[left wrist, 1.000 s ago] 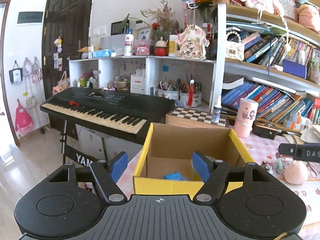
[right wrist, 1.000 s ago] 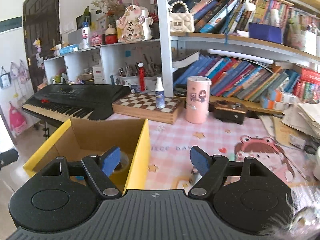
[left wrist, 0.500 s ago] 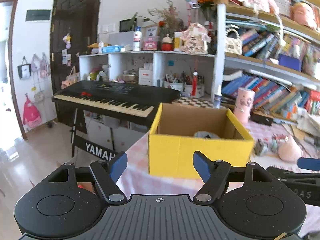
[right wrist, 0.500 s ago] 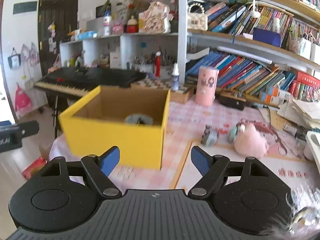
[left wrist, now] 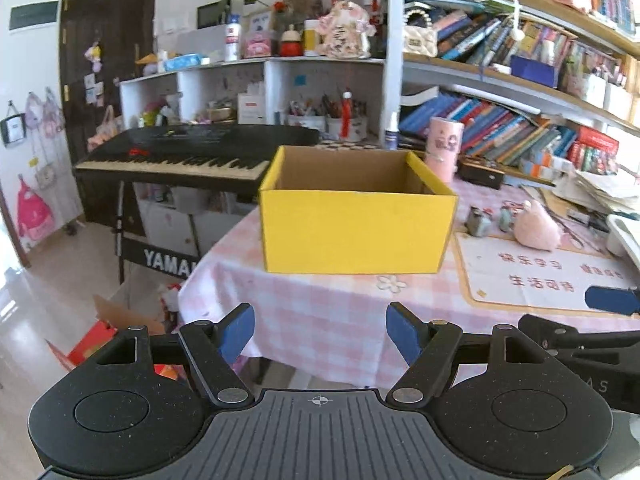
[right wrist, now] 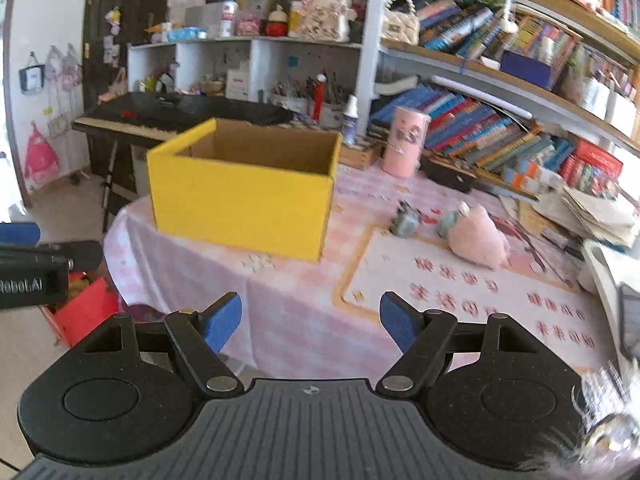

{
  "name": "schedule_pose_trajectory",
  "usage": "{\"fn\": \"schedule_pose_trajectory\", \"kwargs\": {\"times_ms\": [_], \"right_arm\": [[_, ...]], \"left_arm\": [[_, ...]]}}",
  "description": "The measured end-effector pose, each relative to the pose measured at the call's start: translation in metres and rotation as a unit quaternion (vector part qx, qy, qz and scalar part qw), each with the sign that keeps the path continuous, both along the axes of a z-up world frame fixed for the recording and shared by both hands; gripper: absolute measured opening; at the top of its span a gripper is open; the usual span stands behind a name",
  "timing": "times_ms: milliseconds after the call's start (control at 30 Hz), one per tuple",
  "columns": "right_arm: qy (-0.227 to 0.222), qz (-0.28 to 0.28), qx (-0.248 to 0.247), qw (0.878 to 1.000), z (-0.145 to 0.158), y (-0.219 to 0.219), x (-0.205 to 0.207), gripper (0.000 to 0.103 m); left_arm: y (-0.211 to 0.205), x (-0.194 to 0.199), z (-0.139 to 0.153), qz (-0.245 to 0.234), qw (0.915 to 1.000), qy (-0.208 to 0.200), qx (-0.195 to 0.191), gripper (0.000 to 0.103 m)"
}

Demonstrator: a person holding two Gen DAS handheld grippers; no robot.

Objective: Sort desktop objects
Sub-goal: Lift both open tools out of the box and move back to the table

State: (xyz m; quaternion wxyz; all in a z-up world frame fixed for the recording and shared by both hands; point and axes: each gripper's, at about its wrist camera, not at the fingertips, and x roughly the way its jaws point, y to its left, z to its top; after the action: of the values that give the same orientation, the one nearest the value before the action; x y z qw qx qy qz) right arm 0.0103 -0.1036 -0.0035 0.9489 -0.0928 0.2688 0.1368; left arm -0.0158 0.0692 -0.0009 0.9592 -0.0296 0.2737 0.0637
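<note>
A yellow cardboard box stands open on the pink checked table; its inside is hidden from here. It also shows in the right wrist view. Right of it lie a pink plush toy and two small grey-green figures. My left gripper is open and empty, held off the table's near edge. My right gripper is open and empty, over the table's near edge.
A white mat with red writing covers the table's right part. A pink cylinder and a chessboard stand behind the box. A black keyboard stands left of the table. Bookshelves fill the back. A red box sits on the floor.
Both grippers have drawn back from over the box to the table's near edge. The box now looks farther away and its contents are out of sight.
</note>
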Motion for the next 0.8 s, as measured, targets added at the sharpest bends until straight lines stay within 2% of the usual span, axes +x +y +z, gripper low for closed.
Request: {"fn": "schedule_pose_trajectory", "kwargs": {"times_ms": [200, 333, 800], "right_arm": [[0.026, -0.052, 0.020, 0.998, -0.005, -0.022, -0.007, 0.076], [0.028, -0.070, 0.021, 0.997, -0.006, -0.030, -0.012, 0.076], [0.036, -0.130, 0.011, 0.991, -0.005, -0.070, -0.015, 0.076]], "left_arm": [[-0.014, 0.002, -0.001, -0.050, 0.9987, 0.008, -0.004, 0.074], [-0.025, 0.005, -0.002, -0.084, 0.9964, 0.011, -0.006, 0.074], [-0.070, 0.025, -0.007, -0.151, 0.9882, 0.023, -0.009, 0.074]]}}
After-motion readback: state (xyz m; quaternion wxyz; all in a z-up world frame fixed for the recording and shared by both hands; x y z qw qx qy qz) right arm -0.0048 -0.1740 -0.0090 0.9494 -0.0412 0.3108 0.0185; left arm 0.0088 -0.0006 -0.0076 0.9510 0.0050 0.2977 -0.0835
